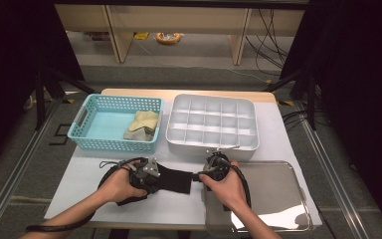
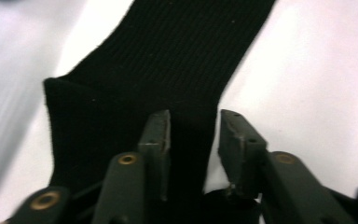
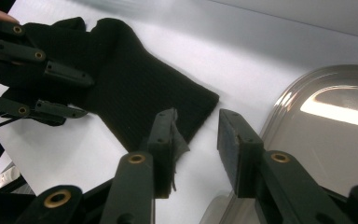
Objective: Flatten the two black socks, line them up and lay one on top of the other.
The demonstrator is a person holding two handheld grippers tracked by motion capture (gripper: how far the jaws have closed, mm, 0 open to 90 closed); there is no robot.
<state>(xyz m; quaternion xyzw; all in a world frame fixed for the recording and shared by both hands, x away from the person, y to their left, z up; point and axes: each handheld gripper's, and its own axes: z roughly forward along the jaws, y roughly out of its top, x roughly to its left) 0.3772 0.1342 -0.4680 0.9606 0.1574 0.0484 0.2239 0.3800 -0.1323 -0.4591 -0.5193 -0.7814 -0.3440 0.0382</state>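
On the white table near the person's edge lies the black ribbed sock (image 1: 171,178), flat — not yet lifted, by my reading. The left gripper (image 2: 193,140) straddles it with jaws parted; the right gripper (image 3: 196,140) gapes at its cuff. The turquoise plastic basket (image 1: 87,130) holds beige cloth (image 1: 142,124); the white compartment box (image 1: 177,137) and steel tray (image 1: 278,199) hold nothing.

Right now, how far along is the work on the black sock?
Early. The black ribbed sock lies flat on the white table. The left gripper straddles it, jaws apart; the right gripper waits open at its cuff. A beige cloth sits in the turquoise basket. The grey divided tray looks empty, so lifting and placing remain.
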